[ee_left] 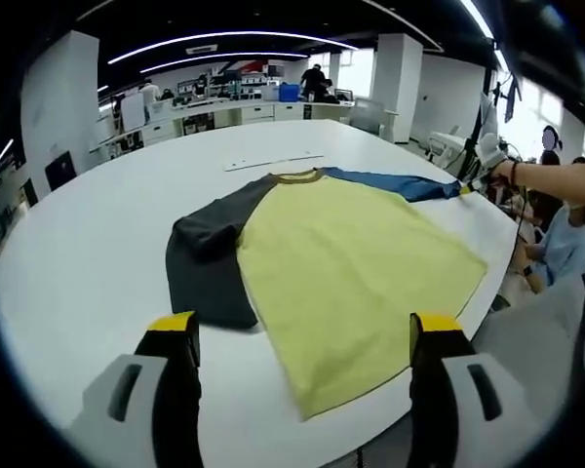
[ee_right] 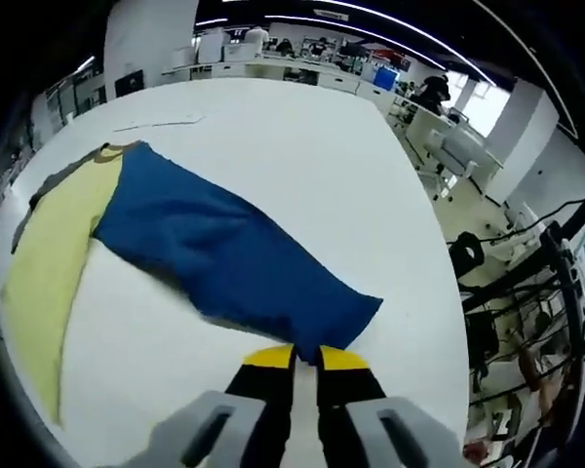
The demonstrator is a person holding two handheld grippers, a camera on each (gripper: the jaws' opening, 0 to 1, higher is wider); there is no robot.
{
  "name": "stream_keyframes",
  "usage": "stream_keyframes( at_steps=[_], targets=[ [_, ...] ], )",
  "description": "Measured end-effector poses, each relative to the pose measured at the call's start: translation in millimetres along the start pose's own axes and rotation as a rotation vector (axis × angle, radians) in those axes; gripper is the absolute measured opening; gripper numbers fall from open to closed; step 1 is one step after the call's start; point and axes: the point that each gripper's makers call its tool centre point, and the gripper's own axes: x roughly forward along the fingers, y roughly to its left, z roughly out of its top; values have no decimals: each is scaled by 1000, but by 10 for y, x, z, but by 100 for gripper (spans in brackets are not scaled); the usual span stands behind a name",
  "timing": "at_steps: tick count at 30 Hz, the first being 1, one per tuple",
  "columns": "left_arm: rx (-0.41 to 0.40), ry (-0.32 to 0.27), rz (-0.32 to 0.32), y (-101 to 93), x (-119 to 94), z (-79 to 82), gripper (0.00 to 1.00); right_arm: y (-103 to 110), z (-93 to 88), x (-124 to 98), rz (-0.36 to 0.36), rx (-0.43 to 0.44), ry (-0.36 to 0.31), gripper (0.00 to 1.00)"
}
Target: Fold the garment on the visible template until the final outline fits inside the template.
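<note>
Jaws of the left gripper (ee_left: 304,331) stand wide apart, yellow-tipped, rising from the bottom of the left gripper view with nothing between them; it hovers released above the near edge of the round white table (ee_left: 78,253). The right gripper (ee_right: 306,358) has its two yellow tips drawn close together, clenched on the cuff end of the blue sleeve (ee_right: 234,258), whose edge sits right at the tips in the right gripper view. In the left gripper view that same gripper shows small at the far right (ee_left: 486,156), held by a person's hand at the table's edge, with the sleeve stretched out toward it.

The garment (ee_left: 356,263) (a shirt with a yellow body, one dark grey sleeve and one blue) lies flat on the table, collar (ee_left: 299,176) pointing away from the left gripper and hem toward it. The hem's nearest corner lies between the left jaws' lines, just ahead of them. The grey sleeve (ee_left: 207,263) lies folded against the body's left side, near the left jaw. A thin pale strip (ee_left: 273,161) lies on the table beyond the collar. I cannot make out a template outline on the tabletop. No containers stand on the table; desks and seated people show beyond it.
</note>
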Motion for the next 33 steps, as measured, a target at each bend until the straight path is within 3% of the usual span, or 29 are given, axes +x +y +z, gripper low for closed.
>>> stream_keyframes(
  at_steps=[2, 10, 12, 17, 20, 33],
  targets=[
    [1, 0, 2, 4, -5, -2, 86, 25, 11, -63, 14, 32, 7, 13],
    [4, 5, -1, -2, -1, -25, 85, -67, 107, -217, -19, 131, 12, 21],
    [5, 3, -3, -9, 3, -21, 85, -70, 50, -205, -22, 203, 32, 23],
    [10, 1, 0, -4, -1, -12, 85, -93, -98, -157, -38, 260, 72, 24],
    [9, -1, 4, 8, -10, -12, 85, -64, -159, -146, -33, 339, 78, 23],
    [2, 8, 12, 25, -33, -19, 85, 18, -246, -51, -33, 400, 134, 22]
  ],
)
